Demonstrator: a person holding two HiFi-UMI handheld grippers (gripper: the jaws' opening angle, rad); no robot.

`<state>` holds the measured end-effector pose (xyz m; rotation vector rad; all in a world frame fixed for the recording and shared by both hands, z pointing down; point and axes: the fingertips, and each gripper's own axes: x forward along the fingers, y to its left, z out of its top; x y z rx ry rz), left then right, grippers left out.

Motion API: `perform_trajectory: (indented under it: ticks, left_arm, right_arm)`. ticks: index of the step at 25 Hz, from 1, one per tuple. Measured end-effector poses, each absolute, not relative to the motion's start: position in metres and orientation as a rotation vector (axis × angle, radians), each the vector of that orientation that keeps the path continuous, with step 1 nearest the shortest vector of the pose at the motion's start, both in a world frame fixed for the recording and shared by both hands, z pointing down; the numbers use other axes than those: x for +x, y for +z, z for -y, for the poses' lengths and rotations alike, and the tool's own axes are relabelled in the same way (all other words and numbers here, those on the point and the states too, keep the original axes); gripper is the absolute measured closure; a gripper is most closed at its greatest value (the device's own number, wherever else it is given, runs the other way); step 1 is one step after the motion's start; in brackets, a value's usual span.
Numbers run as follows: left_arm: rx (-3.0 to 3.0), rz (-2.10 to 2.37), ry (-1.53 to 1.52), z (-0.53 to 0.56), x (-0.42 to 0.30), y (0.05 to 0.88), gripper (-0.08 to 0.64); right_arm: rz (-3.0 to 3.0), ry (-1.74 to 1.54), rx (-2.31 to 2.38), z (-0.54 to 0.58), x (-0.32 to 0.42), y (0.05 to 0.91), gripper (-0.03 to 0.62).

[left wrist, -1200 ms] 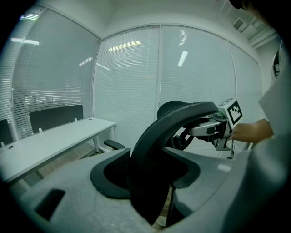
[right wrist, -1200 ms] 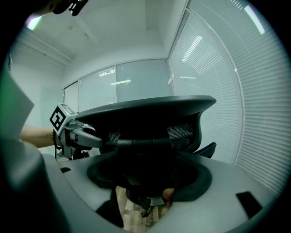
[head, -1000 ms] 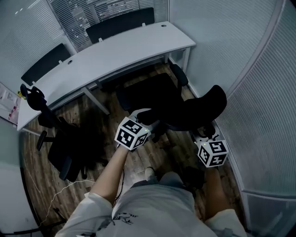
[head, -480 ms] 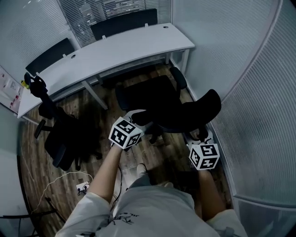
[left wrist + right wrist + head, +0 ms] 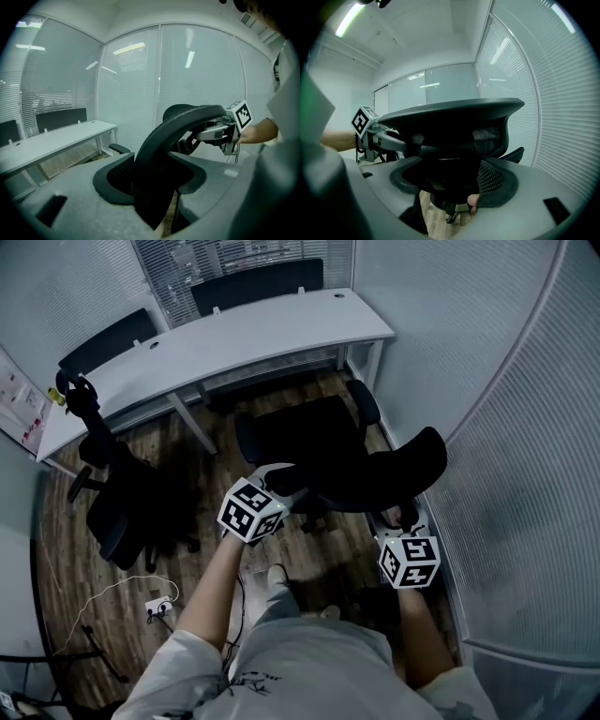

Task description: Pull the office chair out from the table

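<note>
Glass-walled office, wood floor (image 5: 66, 559): the chair (image 5: 314, 437) has rolled back, its seat now clear of the desk (image 5: 234, 338). The left gripper (image 5: 281, 479) and right gripper (image 5: 403, 518) both clamp its backrest (image 5: 398, 470), so the pull looks nearly done.

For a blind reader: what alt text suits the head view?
From above: a person's left claw and right claw grip the backrest of a black office chair before a white table; a second chair stands left.
</note>
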<state>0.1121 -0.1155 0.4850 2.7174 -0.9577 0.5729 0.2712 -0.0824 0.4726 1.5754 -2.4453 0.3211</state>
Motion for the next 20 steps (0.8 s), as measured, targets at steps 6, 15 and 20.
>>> perform_trajectory:
  ticks: [6, 15, 20]
  left_arm:
    - [2.706, 0.979, 0.548, 0.09, 0.124, 0.483, 0.348]
    - [2.705, 1.014, 0.517, 0.056, 0.137, 0.476, 0.348]
    - [2.709, 1.01, 0.525, 0.037, 0.138, 0.476, 0.348]
  right_arm:
    - [2.45, 0.31, 1.573, 0.057, 0.283, 0.472, 0.318]
    - [2.462, 0.298, 1.56, 0.024, 0.296, 0.463, 0.318]
    - [2.463, 0.299, 1.556, 0.004, 0.298, 0.464, 0.318]
